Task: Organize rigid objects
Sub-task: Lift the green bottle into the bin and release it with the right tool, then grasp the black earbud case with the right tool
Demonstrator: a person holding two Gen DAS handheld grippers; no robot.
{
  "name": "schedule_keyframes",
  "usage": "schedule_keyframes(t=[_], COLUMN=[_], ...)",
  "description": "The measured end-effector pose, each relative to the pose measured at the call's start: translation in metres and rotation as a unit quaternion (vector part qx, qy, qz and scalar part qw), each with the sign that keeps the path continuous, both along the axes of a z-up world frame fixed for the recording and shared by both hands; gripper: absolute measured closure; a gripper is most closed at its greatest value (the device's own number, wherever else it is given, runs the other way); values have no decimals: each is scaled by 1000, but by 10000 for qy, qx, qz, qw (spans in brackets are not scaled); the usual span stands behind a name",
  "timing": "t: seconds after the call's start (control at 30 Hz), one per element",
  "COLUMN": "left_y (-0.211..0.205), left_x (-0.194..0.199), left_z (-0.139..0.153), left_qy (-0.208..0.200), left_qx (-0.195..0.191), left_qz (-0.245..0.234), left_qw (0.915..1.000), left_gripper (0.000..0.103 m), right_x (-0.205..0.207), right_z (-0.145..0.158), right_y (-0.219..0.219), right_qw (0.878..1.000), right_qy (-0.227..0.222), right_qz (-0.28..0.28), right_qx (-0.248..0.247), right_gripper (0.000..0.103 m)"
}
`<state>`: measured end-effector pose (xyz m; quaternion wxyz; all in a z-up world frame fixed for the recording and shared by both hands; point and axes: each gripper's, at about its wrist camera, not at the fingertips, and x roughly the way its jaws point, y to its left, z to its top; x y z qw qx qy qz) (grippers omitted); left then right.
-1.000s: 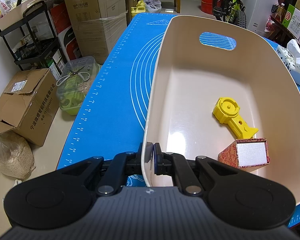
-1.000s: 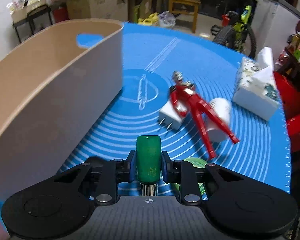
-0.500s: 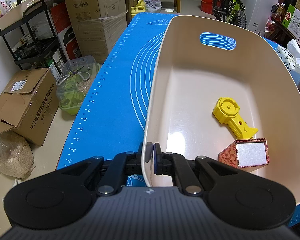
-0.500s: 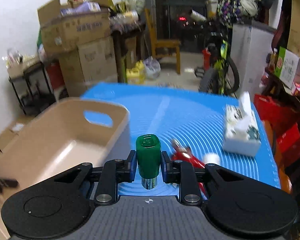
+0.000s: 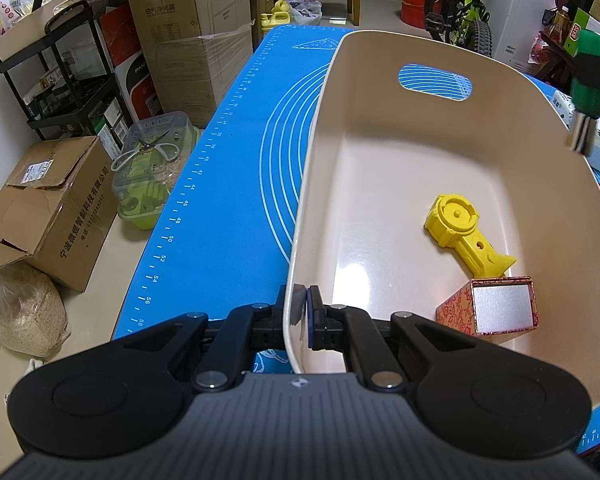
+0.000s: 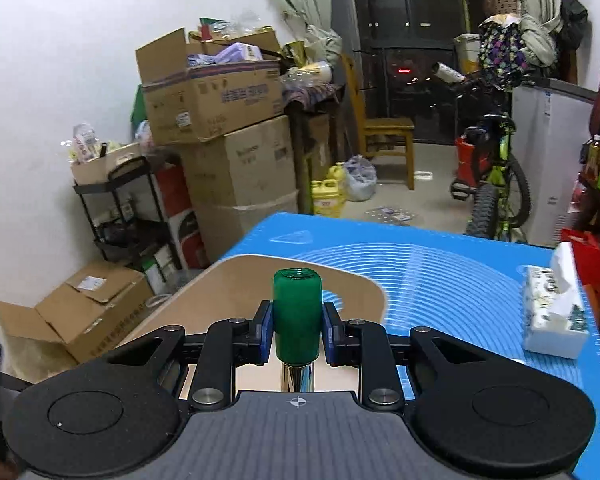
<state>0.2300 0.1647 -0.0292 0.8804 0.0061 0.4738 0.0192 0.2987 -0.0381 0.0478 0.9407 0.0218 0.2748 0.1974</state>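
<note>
The green bottle (image 6: 298,316) was clamped at mid-body in the right hand-held gripper (image 6: 296,332), above the bin (image 5: 380,128) by its right rim. It looked light, stiff and smooth, likely slippery. The left hand-held gripper (image 5: 302,316) was closed on the bin's near rim.

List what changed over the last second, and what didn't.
The right gripper, shut on the green bottle, lifted it off the mat and carried it up over the bin. Unchanged: left gripper clamped on the bin's rim; yellow toy and red box inside.
</note>
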Motion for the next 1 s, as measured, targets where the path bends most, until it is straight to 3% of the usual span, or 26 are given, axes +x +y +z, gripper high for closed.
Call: schedule_keyframes(t=[0.2, 0.43, 0.6, 0.7, 0.83, 1.0], left_y=[0, 0, 0, 0, -1, -1], left_x=[0, 0, 0, 0, 0, 0], left_z=[0, 0, 0, 0, 0, 0], left_qy=[3, 4, 2, 6, 7, 7], left_qx=[3, 1, 9, 14, 15, 15], left_qz=[2, 1, 0, -4, -2, -2], left_qw=[10000, 10000, 10000, 10000, 10000, 10000], left_gripper=[94, 94, 94, 94, 94, 94], right_x=[-3, -2, 1, 0, -4, -9], right_z=[-16, -45, -57, -56, -46, -34], right_y=[39, 67, 69, 65, 57, 35], right_qw=[9972, 9853, 9801, 9813, 9858, 9907], right_qy=[431, 1082, 1419, 1370, 1171, 974], right_qz=[457, 776, 846, 832, 769, 574], right_qx=[-400, -1072, -1100, -1065, -930, -756], right_gripper=[69, 70, 69, 69, 46, 41])
